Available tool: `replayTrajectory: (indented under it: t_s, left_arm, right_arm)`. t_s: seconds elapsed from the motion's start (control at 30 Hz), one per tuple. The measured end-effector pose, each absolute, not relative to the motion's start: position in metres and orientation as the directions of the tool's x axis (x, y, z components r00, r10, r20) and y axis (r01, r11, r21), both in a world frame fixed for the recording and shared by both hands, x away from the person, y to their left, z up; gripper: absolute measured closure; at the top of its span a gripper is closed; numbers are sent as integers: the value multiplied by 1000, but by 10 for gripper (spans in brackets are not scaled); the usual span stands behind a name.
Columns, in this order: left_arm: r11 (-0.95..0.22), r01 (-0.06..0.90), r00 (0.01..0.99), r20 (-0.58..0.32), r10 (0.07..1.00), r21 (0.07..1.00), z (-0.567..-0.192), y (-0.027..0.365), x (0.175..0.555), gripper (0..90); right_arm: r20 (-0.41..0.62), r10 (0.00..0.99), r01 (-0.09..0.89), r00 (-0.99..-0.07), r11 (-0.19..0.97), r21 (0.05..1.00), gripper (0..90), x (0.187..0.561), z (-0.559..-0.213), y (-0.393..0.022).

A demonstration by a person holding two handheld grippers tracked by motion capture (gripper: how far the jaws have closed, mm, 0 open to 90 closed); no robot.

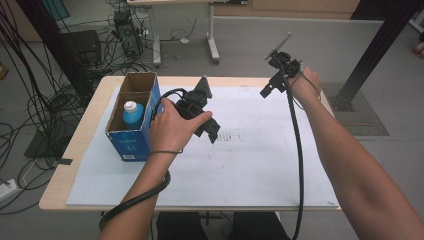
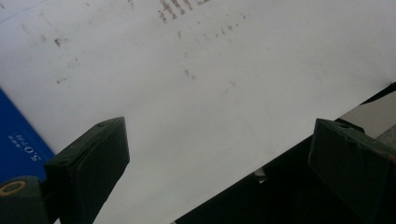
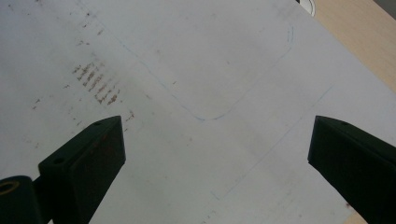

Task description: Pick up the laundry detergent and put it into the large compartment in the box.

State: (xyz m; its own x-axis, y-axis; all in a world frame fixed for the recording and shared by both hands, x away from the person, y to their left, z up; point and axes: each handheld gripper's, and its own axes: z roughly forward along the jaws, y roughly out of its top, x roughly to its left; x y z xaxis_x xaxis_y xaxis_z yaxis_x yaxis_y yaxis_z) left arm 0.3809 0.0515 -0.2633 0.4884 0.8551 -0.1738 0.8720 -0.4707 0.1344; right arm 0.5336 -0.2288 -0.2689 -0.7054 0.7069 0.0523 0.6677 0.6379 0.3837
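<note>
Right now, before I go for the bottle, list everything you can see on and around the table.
Box: one, blue card, open top, left side of the table.
Bottle: one, blue with white cap, upright inside the box.
Sheet: one, white with faint marks, covering most of the table.
Table: one, light wood, under the sheet.
Cables: many, black, on the floor to the left.
Desk legs: white, on the floor beyond the table.
Left claw: black, open, over the sheet just right of the box.
Right claw: black, open, raised near the far right edge.
Forearms: two, coming in from the bottom.
</note>
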Motion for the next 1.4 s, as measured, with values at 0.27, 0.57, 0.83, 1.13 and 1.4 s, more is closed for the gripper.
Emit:
replayTrajectory:
  t_s: [0.27, 0.57, 0.83, 1.13, 1.4]
  left_arm:
    - [-464, 877, 480, -178, 859, 123, -277, 52, 381, 55]
    - [-470, 877, 481, -186, 857, 104, -286, 52, 382, 55]
    - [-463, 879, 477, -191, 858, 111, -286, 51, 381, 55]
    - [-462, 880, 474, -193, 859, 108, -287, 54, 381, 55]
    - [-457, 882, 472, -197, 859, 115, -287, 54, 380, 55]
  right_arm:
    - [51, 707, 667, -706, 639, 384, 39, 534, -269, -231]
    - [55, 710, 672, -702, 635, 381, 40, 534, -271, -232]
    - [52, 709, 669, -703, 636, 384, 39, 533, -271, -232]
    - [51, 711, 671, -701, 633, 386, 39, 532, -270, -231]
    - [54, 713, 673, -699, 630, 387, 39, 529, -269, -230]
